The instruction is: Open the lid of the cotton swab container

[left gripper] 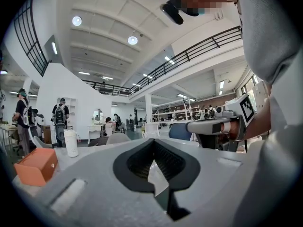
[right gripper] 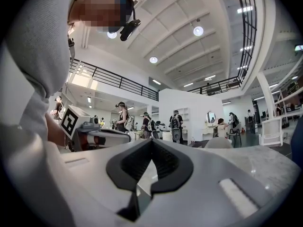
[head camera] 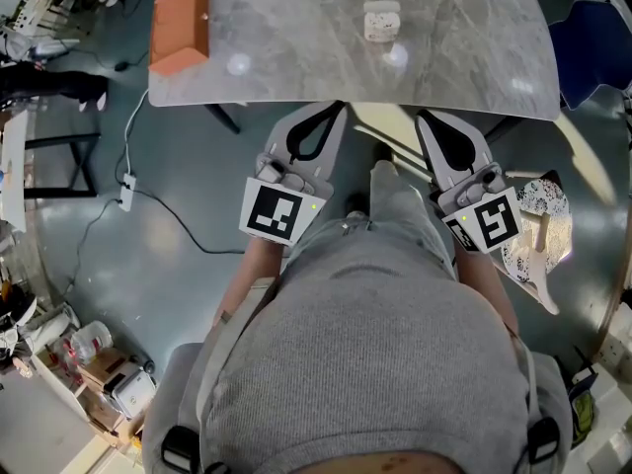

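Observation:
The cotton swab container (head camera: 381, 21) is a small white tub with its lid on, standing at the middle of the grey marble table (head camera: 296, 57). In the left gripper view the container (left gripper: 71, 143) stands upright, far off to the left. My left gripper (head camera: 336, 109) and right gripper (head camera: 423, 117) are held side by side at the table's near edge, well short of the container. Both are shut with nothing between the jaws. In its own view the left gripper (left gripper: 153, 145) points level across the tabletop, as the right gripper (right gripper: 150, 148) does in its own.
An orange box (head camera: 180, 28) lies on the table's left end, also visible as the orange box (left gripper: 36, 165) in the left gripper view. A cable and power strip (head camera: 126, 191) lie on the floor at left. A blue chair (head camera: 592, 28) stands right. People stand in the hall behind.

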A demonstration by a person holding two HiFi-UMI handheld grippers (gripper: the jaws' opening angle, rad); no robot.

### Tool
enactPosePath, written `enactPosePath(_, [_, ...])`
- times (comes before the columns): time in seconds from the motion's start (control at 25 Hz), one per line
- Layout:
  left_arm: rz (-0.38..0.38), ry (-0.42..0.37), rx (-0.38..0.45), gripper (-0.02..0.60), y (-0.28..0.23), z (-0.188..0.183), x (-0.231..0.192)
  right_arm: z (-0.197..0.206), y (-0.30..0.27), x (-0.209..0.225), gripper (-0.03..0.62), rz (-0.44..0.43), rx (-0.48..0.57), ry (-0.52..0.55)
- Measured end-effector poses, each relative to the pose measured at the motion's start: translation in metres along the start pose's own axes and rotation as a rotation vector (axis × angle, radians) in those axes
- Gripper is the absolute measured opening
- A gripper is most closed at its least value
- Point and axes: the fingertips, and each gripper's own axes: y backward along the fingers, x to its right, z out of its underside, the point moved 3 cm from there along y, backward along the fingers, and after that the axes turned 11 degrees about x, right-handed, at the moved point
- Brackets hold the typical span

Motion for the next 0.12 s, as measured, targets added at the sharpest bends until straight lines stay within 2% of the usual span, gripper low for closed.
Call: enactPosePath(0.12, [0.005,-0.004,0.004,-0.002,0.0014,-0.001,-0.0005,0.0004,-0.0009,-0.0027,0.002,-0.002,-0.002,0.004])
